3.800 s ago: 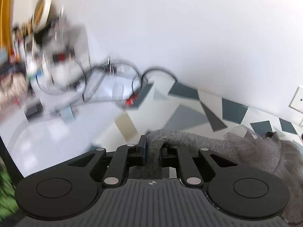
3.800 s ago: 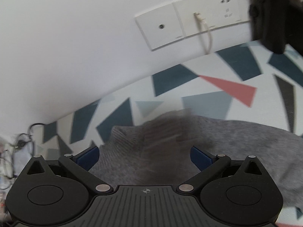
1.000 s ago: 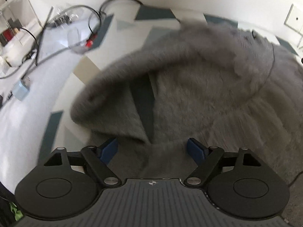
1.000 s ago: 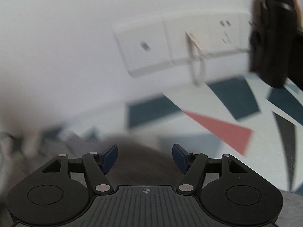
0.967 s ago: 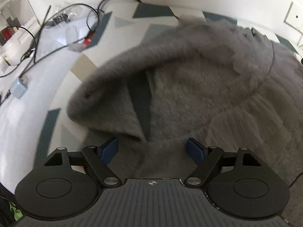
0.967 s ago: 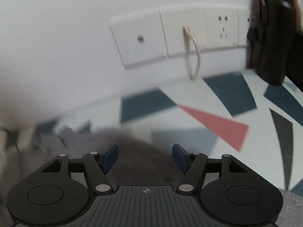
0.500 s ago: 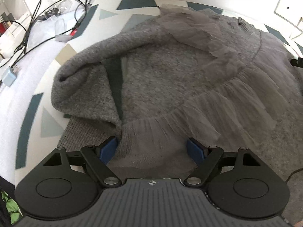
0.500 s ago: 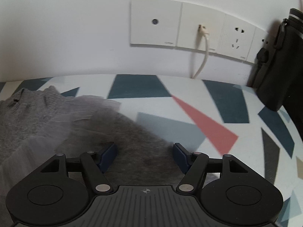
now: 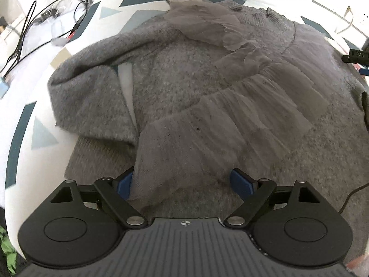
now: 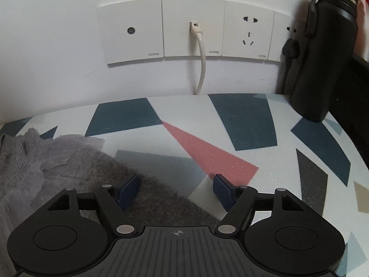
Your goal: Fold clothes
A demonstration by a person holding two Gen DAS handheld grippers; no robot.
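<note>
Both my left gripper [image 9: 185,180] and right gripper [image 10: 176,190] are opening, empty; I'd next pinch the sweater [image 9: 184,73] sleeve at ten o'clock.

Grey sweater [image 9: 184,73], geometric-patterned tablecloth [image 10: 230,120]

Bright, even light with soft shadows; strong fisheye bending at the edges, slight blur at the left view's rim.

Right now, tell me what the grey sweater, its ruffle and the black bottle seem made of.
Sweater: fuzzy knit, probably wool or acrylic; matte, hairy surface, ribbed hem. Ruffle: sheer tulle-like mesh, gathered, semi-transparent. Bottle: likely coated metal; smooth matte black, shiny silver rings.
</note>
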